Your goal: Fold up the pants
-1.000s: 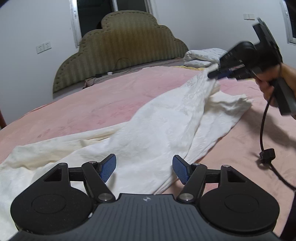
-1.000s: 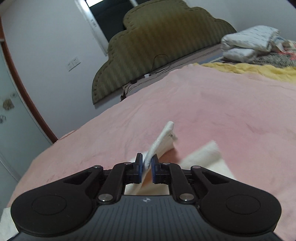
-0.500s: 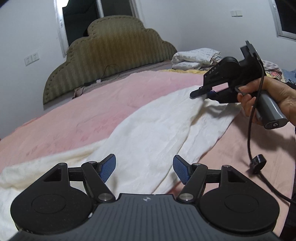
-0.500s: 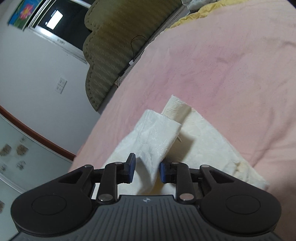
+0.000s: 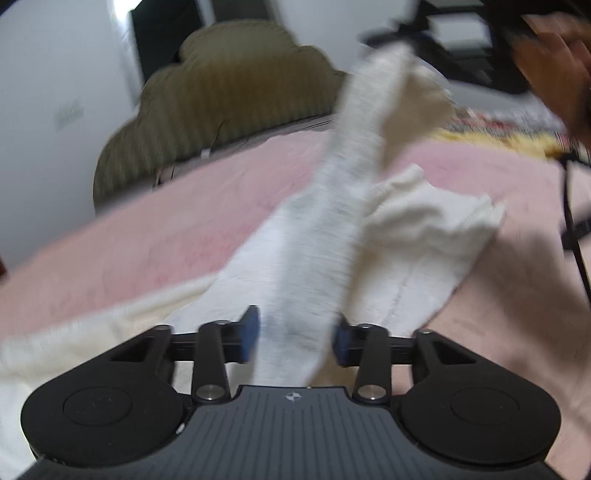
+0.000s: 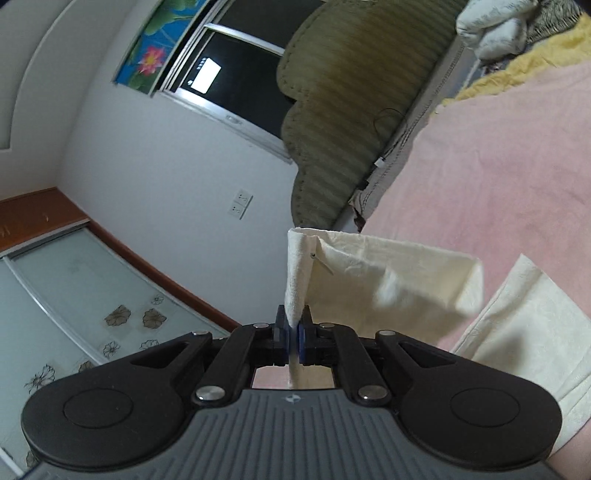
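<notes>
The cream pants lie across the pink bed. One strip of them rises taut toward the upper right. In the blurred left wrist view my left gripper has this strip between its blue pads. Its jaws are closing, and the cloth fills the gap between them. At the top right a person's hand carries my right gripper, which holds up the far end of the strip. In the right wrist view my right gripper is shut on the hem of the pants, and this hem hangs above the bed.
An olive padded headboard stands at the far end of the bed. Pale folded bedding and a yellow blanket lie beside it. A black cable hangs from the right gripper. In the right wrist view a window and a glass sliding door are at left.
The right gripper has closed tight on the hem, rolled and lifted it off the bed. The left jaws have narrowed around the raised strip of cloth.
</notes>
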Demonstrator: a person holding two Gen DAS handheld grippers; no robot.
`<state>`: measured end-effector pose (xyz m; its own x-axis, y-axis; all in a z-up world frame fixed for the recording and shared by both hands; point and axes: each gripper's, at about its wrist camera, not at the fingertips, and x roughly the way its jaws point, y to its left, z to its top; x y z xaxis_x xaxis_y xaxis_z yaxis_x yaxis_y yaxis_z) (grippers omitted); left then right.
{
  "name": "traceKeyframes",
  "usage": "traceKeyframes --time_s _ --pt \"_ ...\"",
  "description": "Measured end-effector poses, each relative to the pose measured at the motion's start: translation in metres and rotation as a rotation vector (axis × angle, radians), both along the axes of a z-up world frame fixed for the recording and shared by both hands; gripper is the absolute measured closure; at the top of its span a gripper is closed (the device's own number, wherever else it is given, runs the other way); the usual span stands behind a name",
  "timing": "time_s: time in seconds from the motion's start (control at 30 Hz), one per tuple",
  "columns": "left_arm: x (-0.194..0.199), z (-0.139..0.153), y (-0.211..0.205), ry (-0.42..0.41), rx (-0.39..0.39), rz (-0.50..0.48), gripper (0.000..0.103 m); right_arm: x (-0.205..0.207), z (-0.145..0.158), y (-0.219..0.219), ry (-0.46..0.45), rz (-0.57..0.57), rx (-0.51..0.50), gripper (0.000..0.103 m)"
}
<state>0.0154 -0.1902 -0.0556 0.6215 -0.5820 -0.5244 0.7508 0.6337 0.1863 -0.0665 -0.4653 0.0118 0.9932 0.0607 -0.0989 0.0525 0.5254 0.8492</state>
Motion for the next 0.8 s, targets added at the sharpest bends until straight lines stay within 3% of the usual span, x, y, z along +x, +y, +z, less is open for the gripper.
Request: traceKeyframes --time_s 0.1,0.2,0.27,0.33,0.4,0.47,0.5,0.57,0.6,0.67,0.73,0.8 --pt "0.027 0.011 0.017 0.134 -0.093 0.054 0.082 0.019 -0.007 -0.011 0.064 -0.002 0.025 0.098" --pt "0.054 0.030 0.029 0.146 -0.161 0.146 0.084 0.040 -0.009 -0.021 0.109 0.021 0.053 0.098" --pt "0.066 0.054 0.037 0.067 -0.237 0.209 0.084 0.051 0.003 -0.022 0.091 0.025 0.029 0.098" --pt "0.061 0.079 0.050 -0.061 -0.368 0.253 0.083 0.049 0.022 -0.015 -0.033 0.028 -0.031 0.098" --pt "0.046 0.096 0.057 -0.221 -0.421 0.275 0.075 0.036 0.045 -0.002 -0.159 0.004 -0.192 0.098" --pt "0.035 0.093 0.052 -0.272 -0.352 0.251 0.070 0.019 0.045 0.005 -0.219 -0.011 -0.271 0.098" --pt "0.037 0.085 0.045 -0.224 -0.277 0.208 0.070 0.013 0.038 0.004 -0.173 -0.018 -0.267 0.098" --pt "0.042 0.055 0.029 -0.070 -0.139 0.133 0.072 0.006 0.009 -0.005 0.004 -0.049 -0.247 0.098" --pt "0.042 0.038 0.025 -0.014 -0.098 0.118 0.079 0.000 -0.012 -0.013 0.108 -0.073 -0.216 0.098" --pt "0.038 0.013 0.021 0.057 -0.049 0.095 0.079 -0.011 -0.055 -0.029 0.248 -0.100 -0.106 0.098" --pt "0.031 0.001 0.018 0.070 -0.030 0.066 0.082 -0.025 -0.091 -0.041 0.291 -0.109 0.011 0.098" --pt "0.025 -0.001 0.016 0.039 -0.012 0.044 0.083 -0.030 -0.105 -0.046 0.303 -0.112 0.050 0.098"
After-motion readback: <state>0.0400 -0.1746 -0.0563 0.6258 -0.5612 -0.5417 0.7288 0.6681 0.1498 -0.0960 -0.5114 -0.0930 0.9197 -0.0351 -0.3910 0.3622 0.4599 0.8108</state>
